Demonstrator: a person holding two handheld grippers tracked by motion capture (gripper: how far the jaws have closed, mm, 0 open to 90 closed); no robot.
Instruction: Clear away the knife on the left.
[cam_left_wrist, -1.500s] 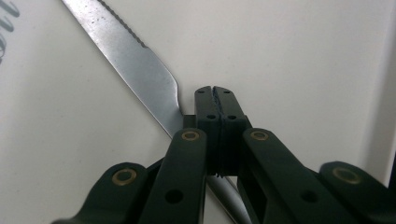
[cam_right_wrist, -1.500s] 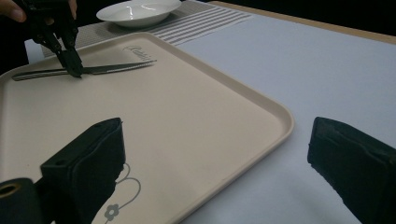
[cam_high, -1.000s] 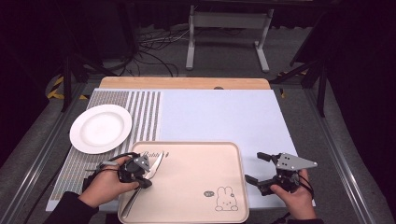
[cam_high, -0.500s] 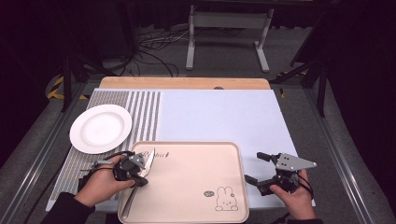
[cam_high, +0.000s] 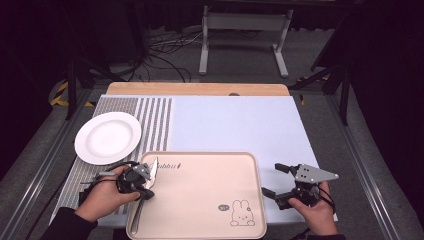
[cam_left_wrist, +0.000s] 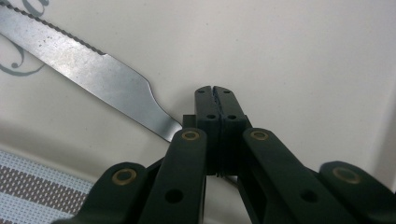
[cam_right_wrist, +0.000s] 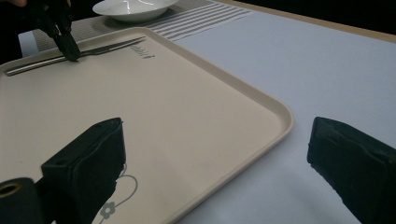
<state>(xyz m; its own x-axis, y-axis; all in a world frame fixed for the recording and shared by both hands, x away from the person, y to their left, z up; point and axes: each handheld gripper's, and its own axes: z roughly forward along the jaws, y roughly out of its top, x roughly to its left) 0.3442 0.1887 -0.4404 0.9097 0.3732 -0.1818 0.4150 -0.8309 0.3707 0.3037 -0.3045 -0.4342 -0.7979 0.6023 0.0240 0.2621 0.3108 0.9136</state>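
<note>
A steel knife (cam_high: 151, 169) lies along the left edge of the beige tray (cam_high: 200, 200), its serrated blade (cam_left_wrist: 84, 60) pointing away from me. My left gripper (cam_high: 146, 194) points down at the knife's neck. Its pads (cam_left_wrist: 215, 91) are pressed together, and the neck passes underneath them; nothing shows between the tips. The right gripper view has that gripper (cam_right_wrist: 71, 55) touching the knife (cam_right_wrist: 107, 48) from its near side. My right gripper (cam_high: 272, 179) is held just off the tray's right edge (cam_right_wrist: 285, 116), open (cam_right_wrist: 217, 135) and with nothing in it.
A white plate (cam_high: 107, 137) sits on the striped placemat (cam_high: 155, 125) at the back left. A pale blue mat (cam_high: 240, 125) covers the table behind and right of the tray. A rabbit drawing (cam_high: 241, 212) marks the tray's near right corner.
My left gripper has slid a little to the left, and the knife went with it toward the tray's left edge. The right gripper has stayed where it was.
</note>
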